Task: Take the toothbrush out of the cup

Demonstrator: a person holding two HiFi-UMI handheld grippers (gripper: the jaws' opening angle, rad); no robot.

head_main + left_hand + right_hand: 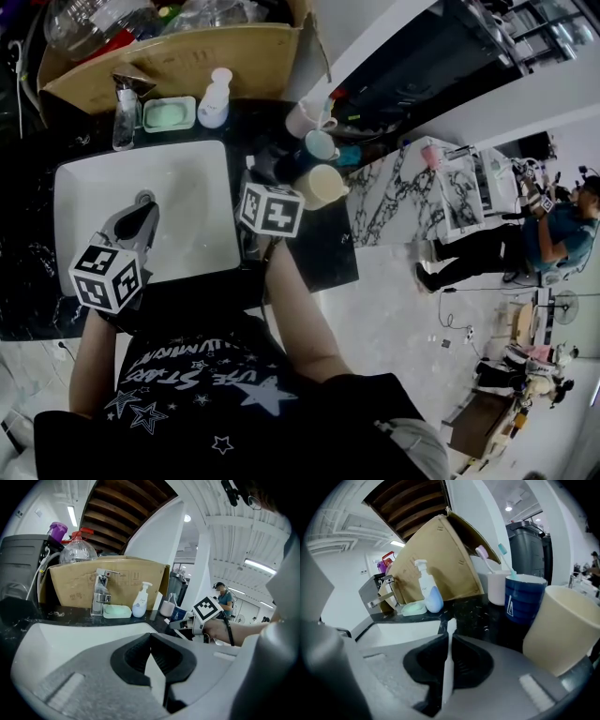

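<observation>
A white toothbrush (449, 660) stands upright between the jaws of my right gripper (450, 638), which is shut on its handle, bristle end pointing away. Just to its right stand a cream cup (560, 625), a dark blue cup (524, 597) holding a teal toothbrush (505, 557), and a white cup (496, 588) holding a pink toothbrush (483, 557). In the head view the right gripper (268, 173) hovers over the dark counter beside the cream cup (321, 186). My left gripper (141, 214) hangs over the white sink (84, 187), jaws shut and empty (150, 637).
A faucet (101, 592), a green soap dish (117, 611) and a white pump bottle (139, 603) line the back of the sink. Behind them stands a cardboard box (178, 56) with bottles in it. The counter ends just right of the cups; a person sits far off on the right.
</observation>
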